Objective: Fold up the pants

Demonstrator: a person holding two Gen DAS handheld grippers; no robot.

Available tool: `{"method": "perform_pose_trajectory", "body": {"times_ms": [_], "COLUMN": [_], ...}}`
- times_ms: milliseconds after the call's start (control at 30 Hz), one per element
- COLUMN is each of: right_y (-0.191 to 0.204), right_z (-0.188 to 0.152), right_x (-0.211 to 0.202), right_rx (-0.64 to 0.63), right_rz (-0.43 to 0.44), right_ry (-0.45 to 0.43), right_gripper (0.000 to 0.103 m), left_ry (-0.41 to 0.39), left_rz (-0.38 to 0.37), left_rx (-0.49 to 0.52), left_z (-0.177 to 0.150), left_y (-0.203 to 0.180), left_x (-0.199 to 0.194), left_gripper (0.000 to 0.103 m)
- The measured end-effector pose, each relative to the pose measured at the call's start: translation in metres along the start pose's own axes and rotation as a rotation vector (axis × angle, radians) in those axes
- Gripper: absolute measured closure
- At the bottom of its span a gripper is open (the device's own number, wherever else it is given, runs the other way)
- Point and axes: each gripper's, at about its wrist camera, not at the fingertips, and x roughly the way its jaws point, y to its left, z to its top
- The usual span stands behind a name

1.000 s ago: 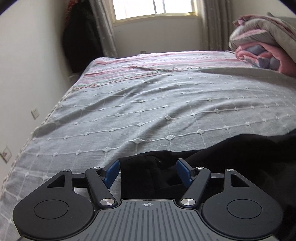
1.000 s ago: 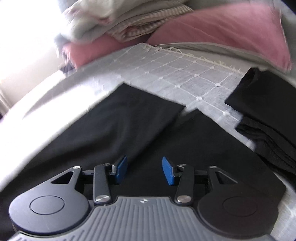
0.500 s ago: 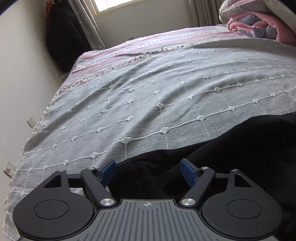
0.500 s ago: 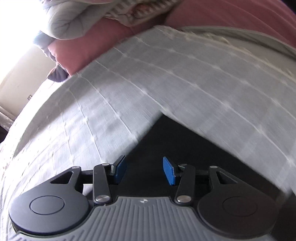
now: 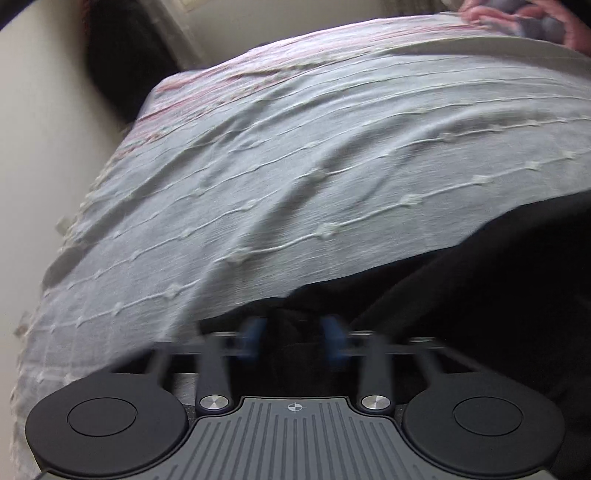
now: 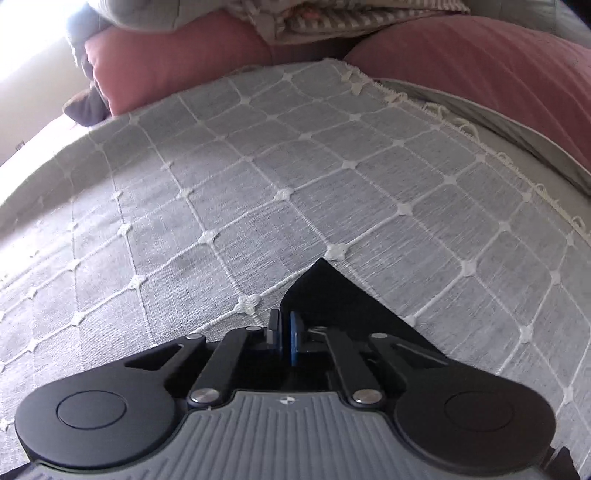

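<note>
Black pants lie on a grey quilted bedspread. In the left wrist view my left gripper is blurred by motion, its blue pads a small gap apart with bunched black fabric between them. In the right wrist view my right gripper is shut on a corner of the black pants, which sticks up as a dark triangle over the bedspread. The rest of the pants is hidden under the gripper body.
Pink pillows and folded bedding lie at the head of the bed. A wall runs along the bed's left edge, with dark clothing hanging near the far corner.
My right gripper has shut on the pants corner. My left gripper's pads have come much closer together around the black fabric, and the left view tilted down and blurred.
</note>
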Motion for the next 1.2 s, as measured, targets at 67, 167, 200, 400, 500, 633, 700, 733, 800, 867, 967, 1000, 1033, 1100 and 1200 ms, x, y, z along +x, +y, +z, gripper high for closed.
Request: {"method": "perform_pose_trajectory", "body": {"times_ms": [67, 167, 200, 400, 500, 633, 700, 733, 800, 867, 967, 1000, 1033, 1100, 1200], "right_y": [-0.009, -0.022, -0.025, -0.032, -0.023, -0.02, -0.025, -0.028, -0.033, -0.035, -0.045, -0.05, -0.059, -0.082, -0.133], "right_z": [0.001, 0.004, 0.005, 0.008, 0.002, -0.002, 0.003, 0.006, 0.013, 0.02, 0.026, 0.024, 0.017, -0.008, -0.071], "right_x": [-0.014, -0.032, -0.037, -0.046, -0.036, -0.033, -0.042, -0.048, -0.068, -0.093, -0.146, -0.164, -0.186, -0.224, -0.257], "right_rx": [0.02, 0.035, 0.04, 0.037, 0.018, 0.037, 0.061, 0.075, 0.098, 0.099, 0.108, 0.121, 0.131, 0.125, 0.12], "right_rz": [0.028, 0.058, 0.064, 0.069, 0.046, 0.041, 0.058, 0.071, 0.104, 0.136, 0.204, 0.224, 0.257, 0.325, 0.333], "right_ry": [-0.029, -0.05, -0.053, -0.082, -0.076, -0.086, -0.097, -0.102, -0.123, -0.161, -0.247, -0.281, -0.316, -0.368, -0.378], "right_gripper": [0.079, 0.079, 0.079, 0.079, 0.079, 0.079, 0.079, 0.079, 0.079, 0.079, 0.079, 0.079, 0.079, 0.079, 0.072], "left_ry": [-0.005, -0.029, -0.041, -0.01, -0.023, -0.016, -0.024, -0.027, -0.058, -0.108, -0.188, -0.221, -0.253, -0.303, -0.321], "left_rz": [0.006, 0.036, 0.042, 0.131, 0.089, 0.085, 0.08, 0.069, 0.061, 0.065, 0.04, 0.018, 0.003, -0.002, -0.017], "left_rx": [0.004, 0.044, 0.051, 0.017, -0.001, -0.044, -0.067, -0.101, -0.194, -0.253, -0.351, -0.384, -0.405, -0.434, -0.434], "left_z": [0.0, 0.001, 0.003, 0.006, 0.007, 0.008, 0.01, 0.011, 0.013, 0.015, 0.01, 0.003, -0.007, -0.038, -0.105], "left_y": [0.0, -0.008, -0.009, -0.007, -0.008, -0.006, -0.005, -0.002, 0.009, 0.017, 0.034, 0.04, 0.044, 0.05, 0.05], "left_x": [0.0, -0.004, -0.006, 0.002, 0.006, 0.008, 0.003, -0.001, -0.015, -0.039, -0.086, -0.106, -0.127, -0.169, -0.211], "left_gripper": [0.099, 0.099, 0.092, 0.009, 0.022, 0.084, 0.097, 0.098, 0.102, 0.102, 0.103, 0.103, 0.103, 0.103, 0.102]}}
